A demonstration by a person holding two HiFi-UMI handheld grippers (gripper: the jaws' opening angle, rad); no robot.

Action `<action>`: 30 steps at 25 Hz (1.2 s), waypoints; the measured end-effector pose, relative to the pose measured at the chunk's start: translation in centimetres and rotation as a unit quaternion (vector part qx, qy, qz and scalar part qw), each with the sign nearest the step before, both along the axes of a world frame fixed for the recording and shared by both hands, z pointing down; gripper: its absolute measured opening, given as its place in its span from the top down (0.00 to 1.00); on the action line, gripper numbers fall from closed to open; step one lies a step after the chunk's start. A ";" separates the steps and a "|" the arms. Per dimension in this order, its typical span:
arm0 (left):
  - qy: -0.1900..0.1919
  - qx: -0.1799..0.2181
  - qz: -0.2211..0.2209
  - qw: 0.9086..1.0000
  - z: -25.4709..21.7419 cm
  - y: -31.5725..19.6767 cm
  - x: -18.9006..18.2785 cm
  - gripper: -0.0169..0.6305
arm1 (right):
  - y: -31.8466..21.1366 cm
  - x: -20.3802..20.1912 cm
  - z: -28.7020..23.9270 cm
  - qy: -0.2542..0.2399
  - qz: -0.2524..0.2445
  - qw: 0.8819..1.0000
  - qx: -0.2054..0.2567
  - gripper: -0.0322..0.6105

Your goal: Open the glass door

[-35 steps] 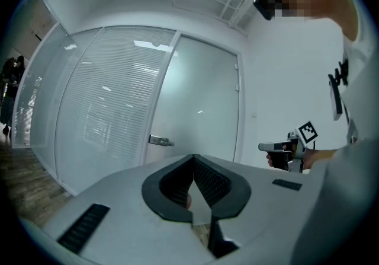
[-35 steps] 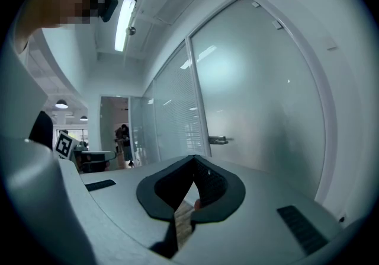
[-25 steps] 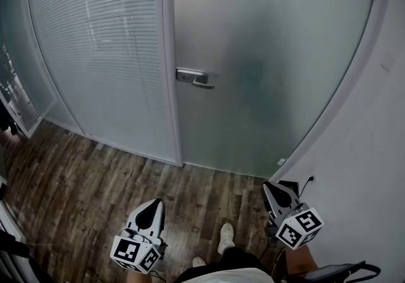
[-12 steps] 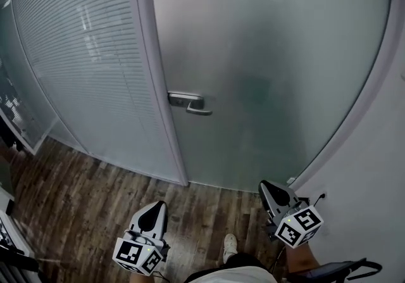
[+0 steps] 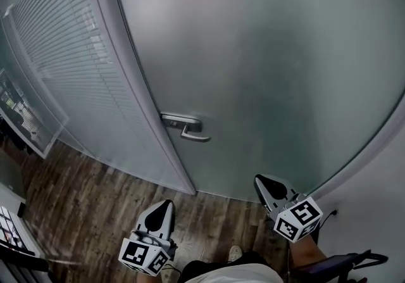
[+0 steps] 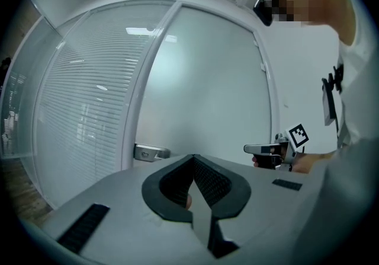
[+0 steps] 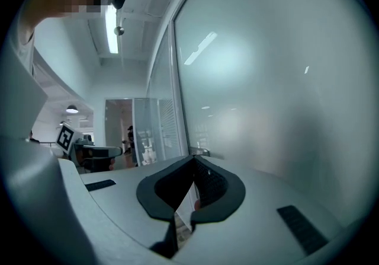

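The frosted glass door (image 5: 266, 73) fills most of the head view, closed in its pale frame. Its metal lever handle (image 5: 183, 128) sits at the door's left edge, also visible as the handle (image 6: 151, 152) in the left gripper view and the handle (image 7: 201, 152) in the right gripper view. My left gripper (image 5: 166, 204) is held low, below and slightly left of the handle, jaws shut and empty. My right gripper (image 5: 259, 180) points at the door to the handle's right, also shut with nothing in it. Neither touches the door. Up close, the left gripper (image 6: 193, 157) and the right gripper (image 7: 193, 157) each show their jaws meeting.
A glass panel with horizontal blinds (image 5: 69, 66) stands left of the door. Dark wood floor (image 5: 82, 206) lies below. A white wall (image 5: 380, 174) closes in at the right, with a wall socket (image 5: 333, 213) low down. My shoe (image 5: 235, 253) shows between the grippers.
The door and handle have grown larger and the handle has dropped lower in the head view as I stepped closer. Both grippers advanced toward the door, still shut.
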State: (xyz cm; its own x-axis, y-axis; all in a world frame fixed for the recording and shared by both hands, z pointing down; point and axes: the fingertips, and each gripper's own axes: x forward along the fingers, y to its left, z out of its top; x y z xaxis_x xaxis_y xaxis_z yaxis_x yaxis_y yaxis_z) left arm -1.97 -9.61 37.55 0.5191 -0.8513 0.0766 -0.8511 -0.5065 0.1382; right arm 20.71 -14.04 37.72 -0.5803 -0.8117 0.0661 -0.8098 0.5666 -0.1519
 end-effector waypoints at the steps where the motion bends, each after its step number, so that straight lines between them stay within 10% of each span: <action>1: -0.002 -0.002 -0.001 1.000 0.0 -0.6 0.1 0.97 | -0.6 -0.1 -0.1 0.001 -0.004 1.000 -0.001 0.95; 30: 0.019 -0.012 0.121 0.992 5.9 -20.0 -11.2 0.97 | -11.9 -12.4 4.1 0.074 0.073 0.994 -0.025 0.95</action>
